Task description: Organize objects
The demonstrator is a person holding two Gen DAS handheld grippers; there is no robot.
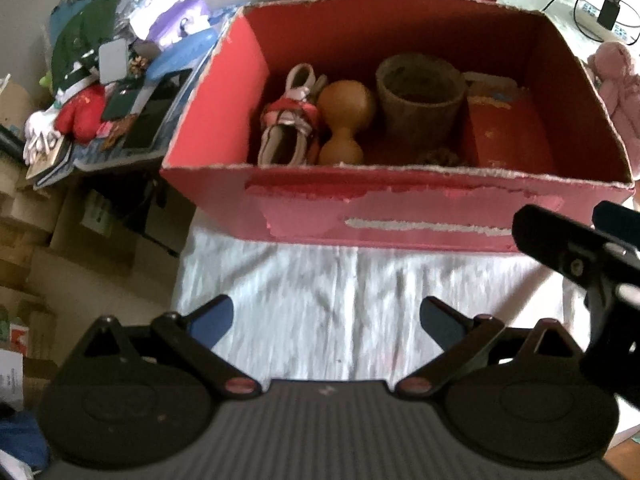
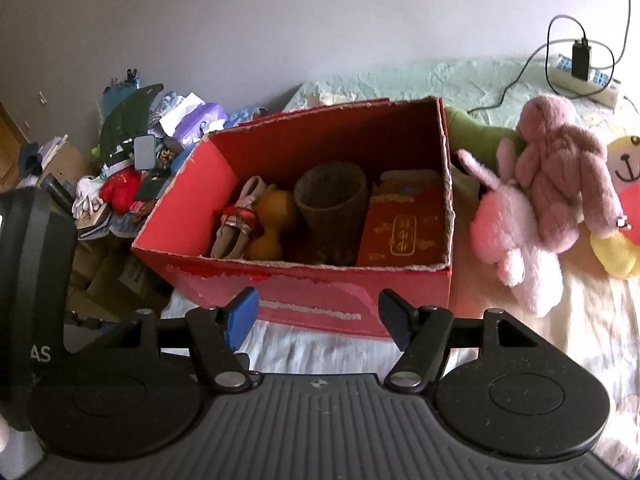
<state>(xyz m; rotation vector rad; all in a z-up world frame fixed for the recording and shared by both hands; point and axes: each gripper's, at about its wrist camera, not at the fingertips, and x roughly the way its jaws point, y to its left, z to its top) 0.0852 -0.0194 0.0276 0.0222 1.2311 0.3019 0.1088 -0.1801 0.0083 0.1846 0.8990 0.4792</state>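
A red cardboard box (image 1: 304, 208) (image 2: 316, 300) stands open on the bed. Inside it are a small shoe (image 1: 286, 124) (image 2: 236, 220), an orange gourd (image 1: 344, 120) (image 2: 272, 220), a brown woven cup (image 1: 420, 100) (image 2: 332, 204) and a red booklet (image 1: 508, 132) (image 2: 404, 228). My left gripper (image 1: 328, 326) is open and empty, in front of the box. My right gripper (image 2: 316, 320) is open and empty, also in front of the box; its fingers (image 1: 560, 240) show at the right of the left wrist view. Plush toys lie right of the box: a light pink rabbit (image 2: 512, 232), a dusty pink one (image 2: 560, 168) (image 1: 616, 80), a yellow one (image 2: 624, 208) and a green one (image 2: 476, 136).
A white cloth (image 1: 340, 300) covers the bed in front of the box. A cluttered pile of items (image 1: 112, 80) (image 2: 140, 160) sits left of the box, with cardboard boxes (image 1: 60, 240) below. A power strip with a charger (image 2: 580, 68) lies at the back right.
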